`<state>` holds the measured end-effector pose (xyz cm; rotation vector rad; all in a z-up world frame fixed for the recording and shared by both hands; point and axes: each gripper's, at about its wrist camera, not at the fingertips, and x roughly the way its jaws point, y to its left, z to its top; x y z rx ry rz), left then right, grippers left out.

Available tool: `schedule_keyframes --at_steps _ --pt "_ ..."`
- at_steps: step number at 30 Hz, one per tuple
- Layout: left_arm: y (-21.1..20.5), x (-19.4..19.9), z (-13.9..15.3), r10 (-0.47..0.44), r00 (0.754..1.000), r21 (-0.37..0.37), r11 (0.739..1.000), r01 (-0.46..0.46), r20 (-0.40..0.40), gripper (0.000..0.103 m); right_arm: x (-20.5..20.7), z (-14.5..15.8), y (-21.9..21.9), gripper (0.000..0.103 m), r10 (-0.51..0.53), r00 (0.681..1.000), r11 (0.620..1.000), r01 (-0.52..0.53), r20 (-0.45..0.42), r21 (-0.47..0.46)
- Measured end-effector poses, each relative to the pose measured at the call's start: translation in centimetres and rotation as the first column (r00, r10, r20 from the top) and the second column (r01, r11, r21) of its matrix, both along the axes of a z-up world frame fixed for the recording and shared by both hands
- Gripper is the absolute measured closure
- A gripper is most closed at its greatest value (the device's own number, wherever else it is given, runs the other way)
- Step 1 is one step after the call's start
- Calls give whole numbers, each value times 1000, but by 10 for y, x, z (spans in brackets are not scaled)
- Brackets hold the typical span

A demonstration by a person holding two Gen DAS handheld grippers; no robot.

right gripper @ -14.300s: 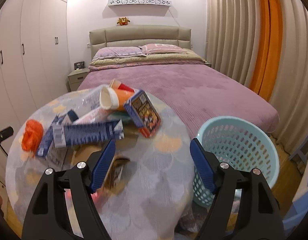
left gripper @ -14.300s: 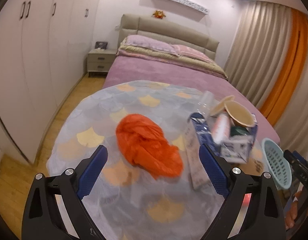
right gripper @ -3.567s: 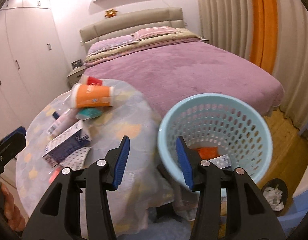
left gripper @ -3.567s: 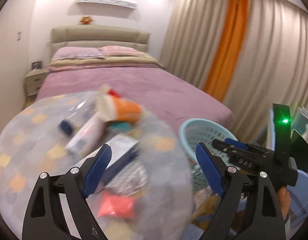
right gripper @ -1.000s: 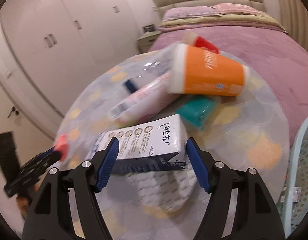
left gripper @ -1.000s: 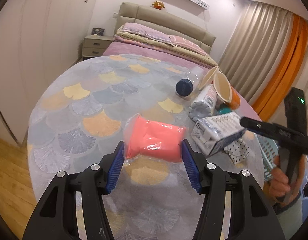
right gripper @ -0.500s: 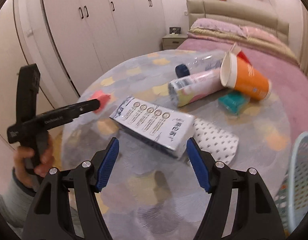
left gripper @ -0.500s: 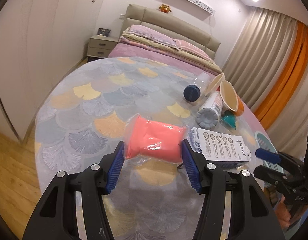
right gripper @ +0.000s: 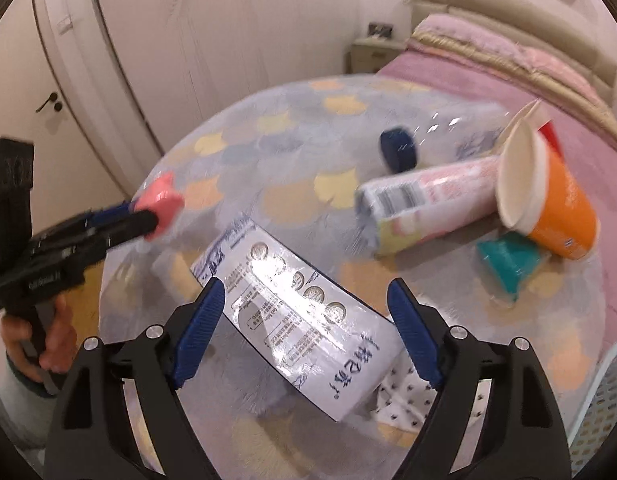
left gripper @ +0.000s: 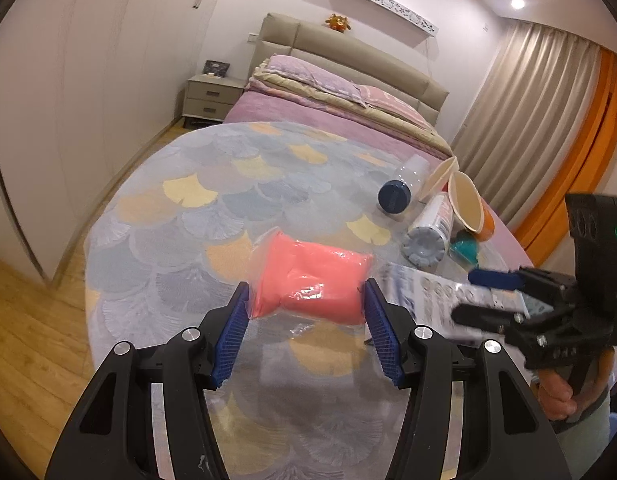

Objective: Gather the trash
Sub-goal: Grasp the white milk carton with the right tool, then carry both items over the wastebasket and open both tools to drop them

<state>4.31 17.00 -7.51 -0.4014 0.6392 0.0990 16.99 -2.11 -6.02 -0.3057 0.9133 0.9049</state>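
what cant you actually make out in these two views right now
- Basket: right wrist view shows only a strip of its wall at the frame edge; its contents are cut off.
- Polka-dot wrapper: mostly covered by the white carton.
- Carton print: smeared by motion blur and glare in both views.
- Red cup: hidden behind the orange cup.
- Pink packet: whether it is clear of the table is hidden by the left gripper fingers.

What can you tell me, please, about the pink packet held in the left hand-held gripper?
The pink packet is a soft, salmon-pink bundle sealed in clear, glossy film that wrinkles at its ends. It lies crosswise between the blue ribbed pads of the left hand-held gripper, which press on both ends, over the patterned tablecloth. Nothing else touches it.
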Motion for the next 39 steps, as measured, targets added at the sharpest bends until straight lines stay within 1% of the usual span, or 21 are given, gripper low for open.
schedule_keyframes --at_steps 3,7,9,12,13,15,16,19,21,23,24,27,29,30,31,33,35,36,38,39 --pt "3 0 -1 4 1000 -5 1000 -4 -1 48 -17 -3 0 24 47 999 999 -47 -12 -9" --pt "1 0 -1 -4 1000 -5 1000 4 -6 48 -47 -13 5 24 101 995 994 -100 17 -54" --pt "1 0 -1 -7 1000 -5 1000 7 -5 48 -58 -19 10 24 100 994 992 -96 47 -78" --pt "0 -1 1 -10 1000 -1 1000 10 -1 48 -65 -26 13 26 63 996 996 -59 62 -73" --pt "-1 -2 2 -10 1000 0 1000 10 1 48 -66 -27 14 35 40 997 997 -36 69 -62" --pt "-1 -3 3 -12 1000 -1 1000 12 5 48 -66 -29 13 48 16 998 999 -13 53 -43" --pt "-3 -3 4 -14 1000 1 1000 14 6 48 -64 -28 11 48 -6 999 999 8 47 -34" --pt "-6 -3 7 -25 1000 5 1000 25 12 48 -65 -25 8 49 -52 996 998 55 77 -38" --pt "-10 -3 12 -38 999 6 999 38 24 48 -66 -16 0 50 -83 993 996 85 83 -19" --pt "-17 -3 22 -53 997 16 998 52 50 48 -65 0 -15 50 -138 986 990 138 97 12" --pt "-22 -2 28 -62 996 28 998 60 64 48 -64 13 -29 50 -186 977 982 182 107 43" --pt "-41 2 45 -113 989 55 993 108 99 48 -60 31 -58 50 -261 959 962 251 107 106" --pt "-61 9 55 -163 980 74 985 155 115 48 -55 46 -88 50 -348 931 932 331 112 145" --pt "-70 13 59 -188 975 79 981 179 119 48 -54 49 -96 50 -372 921 923 353 113 153" --pt "-79 17 62 -210 970 85 976 201 123 48 -49 56 -113 50 -416 903 902 395 108 171" --pt "-103 26 68 -264 956 104 962 251 131 48 -43 62 -140 50 -468 880 872 446 76 202" --pt "-127 35 75 -316 938 117 946 301 139 48 -35 66 -169 50 -526 850 833 505 38 227" --pt "-140 40 77 -343 928 122 937 328 144 48 -30 67 -181 50 -554 832 815 532 38 228" --pt "-166 50 81 -394 907 134 917 376 149 48 -26 70 -210 50 -618 785 771 594 41 231" --pt "-179 54 83 -416 897 139 907 397 150 48 -25 71 -216 50 -632 774 759 608 37 233"
